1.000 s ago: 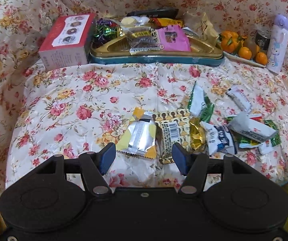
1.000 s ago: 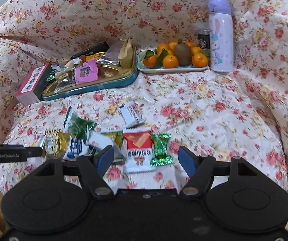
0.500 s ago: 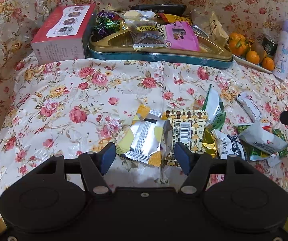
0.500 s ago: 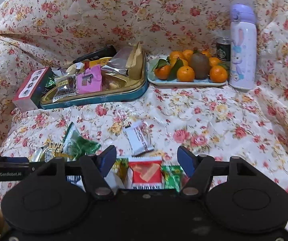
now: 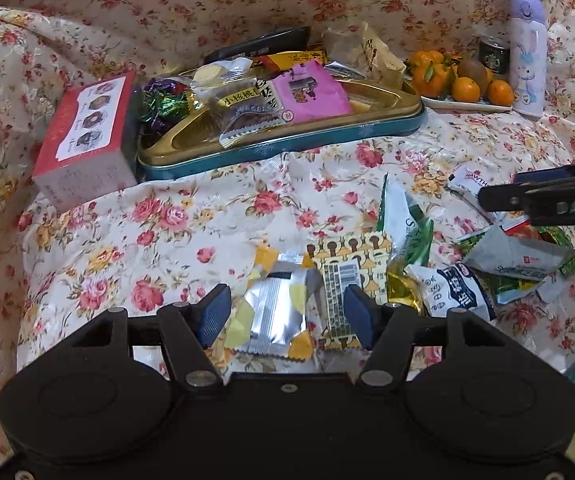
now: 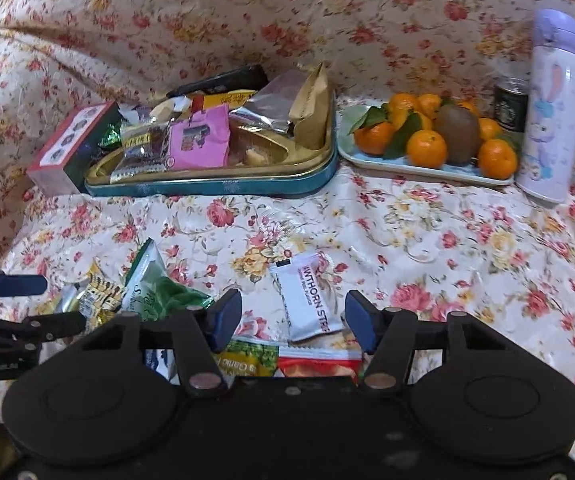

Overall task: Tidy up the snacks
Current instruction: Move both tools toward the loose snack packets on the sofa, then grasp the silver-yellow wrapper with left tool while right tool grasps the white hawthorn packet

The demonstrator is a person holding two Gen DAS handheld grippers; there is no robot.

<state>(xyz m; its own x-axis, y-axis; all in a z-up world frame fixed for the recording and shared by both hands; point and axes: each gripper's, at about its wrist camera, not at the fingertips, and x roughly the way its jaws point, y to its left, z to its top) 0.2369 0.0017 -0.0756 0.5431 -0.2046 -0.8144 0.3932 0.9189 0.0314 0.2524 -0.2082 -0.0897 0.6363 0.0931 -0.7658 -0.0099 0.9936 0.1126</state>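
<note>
We logged: floral cloth (image 6: 427,240); plate (image 6: 371,162) w/ tangerines (image 6: 426,148) & kiwi (image 6: 457,134); small dark can (image 6: 510,104); lilac bunny flask (image 6: 549,112), upright beside plate.

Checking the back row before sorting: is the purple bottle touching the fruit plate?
Cannot tell. In the right wrist view the purple bottle stands right at the end of the fruit plate, and no gap or contact shows plainly.

Loose snack packets (image 5: 367,276) lie before the tin tray (image 5: 287,148), the fruit plate (image 6: 427,168) to its right.
</note>
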